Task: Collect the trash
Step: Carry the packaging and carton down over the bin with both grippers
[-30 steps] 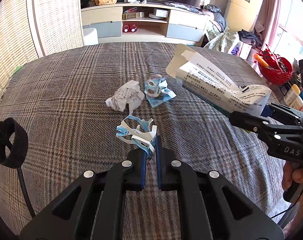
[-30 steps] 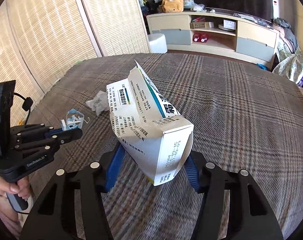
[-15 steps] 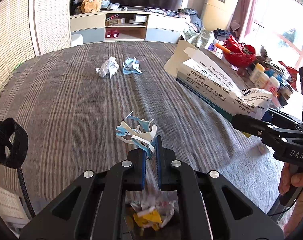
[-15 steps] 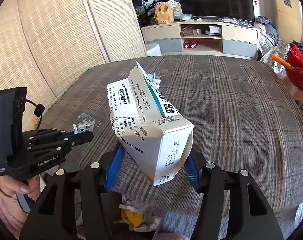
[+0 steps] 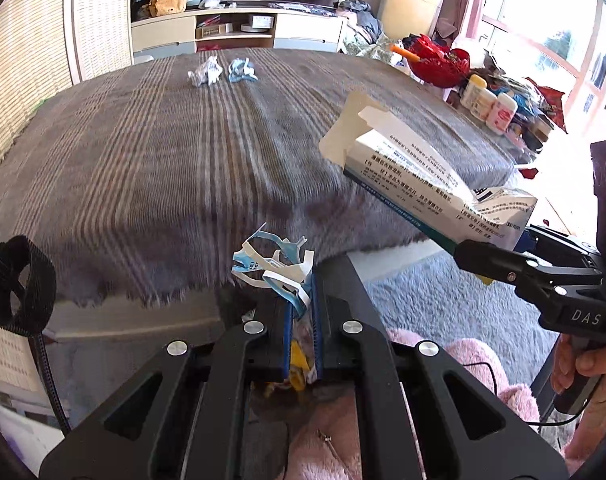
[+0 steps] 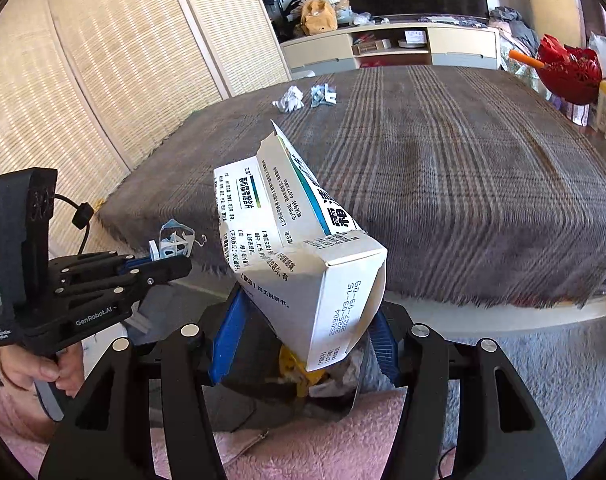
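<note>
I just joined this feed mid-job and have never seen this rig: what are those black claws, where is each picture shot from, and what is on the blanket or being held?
No robot: a person carries a handheld two-finger gripper in each hand, each with a fisheye camera looking along its fingers. In the left wrist view, the left gripper is shut on a crumpled blue-and-white wrapper. In the right wrist view, the right gripper clamps an opened white medicine box. Both hang past the edge of the plaid blanket, above a container with trash. A white paper wad and blue scrap lie on the blanket.
</note>
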Action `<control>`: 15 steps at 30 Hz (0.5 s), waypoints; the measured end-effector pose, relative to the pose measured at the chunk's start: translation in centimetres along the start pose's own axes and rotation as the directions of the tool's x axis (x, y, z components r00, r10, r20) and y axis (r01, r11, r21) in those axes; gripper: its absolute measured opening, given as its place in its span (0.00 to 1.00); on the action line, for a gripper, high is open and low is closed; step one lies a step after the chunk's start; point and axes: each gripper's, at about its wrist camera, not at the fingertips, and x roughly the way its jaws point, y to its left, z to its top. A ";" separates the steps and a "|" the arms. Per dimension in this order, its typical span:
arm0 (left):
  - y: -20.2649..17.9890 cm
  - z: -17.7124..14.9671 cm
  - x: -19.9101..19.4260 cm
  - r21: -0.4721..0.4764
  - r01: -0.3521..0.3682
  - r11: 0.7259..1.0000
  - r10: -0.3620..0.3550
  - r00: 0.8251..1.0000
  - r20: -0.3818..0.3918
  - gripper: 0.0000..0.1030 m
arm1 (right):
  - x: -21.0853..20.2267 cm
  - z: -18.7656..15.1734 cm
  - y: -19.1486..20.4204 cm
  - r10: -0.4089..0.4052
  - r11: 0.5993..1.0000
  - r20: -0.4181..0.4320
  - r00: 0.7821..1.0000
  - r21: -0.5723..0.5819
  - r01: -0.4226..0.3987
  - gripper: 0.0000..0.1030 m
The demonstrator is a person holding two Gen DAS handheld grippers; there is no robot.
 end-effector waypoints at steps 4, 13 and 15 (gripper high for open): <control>-0.2 -2.9 0.3 -0.005 0.007 1.000 -0.007 1.000 -0.023 0.07 | 0.7 -3.3 0.2 -0.003 1.000 -0.053 0.999 0.016 0.004 0.56; -0.5 -7.5 4.5 -0.006 0.049 0.999 -0.049 0.991 -0.128 0.07 | 3.9 -7.4 -1.6 -0.015 0.995 -0.180 0.984 0.092 0.032 0.56; -0.3 -7.9 5.6 -0.019 0.064 0.998 -0.067 0.986 -0.151 0.07 | 5.1 -7.9 -1.6 -0.026 0.994 -0.203 0.979 0.096 0.046 0.56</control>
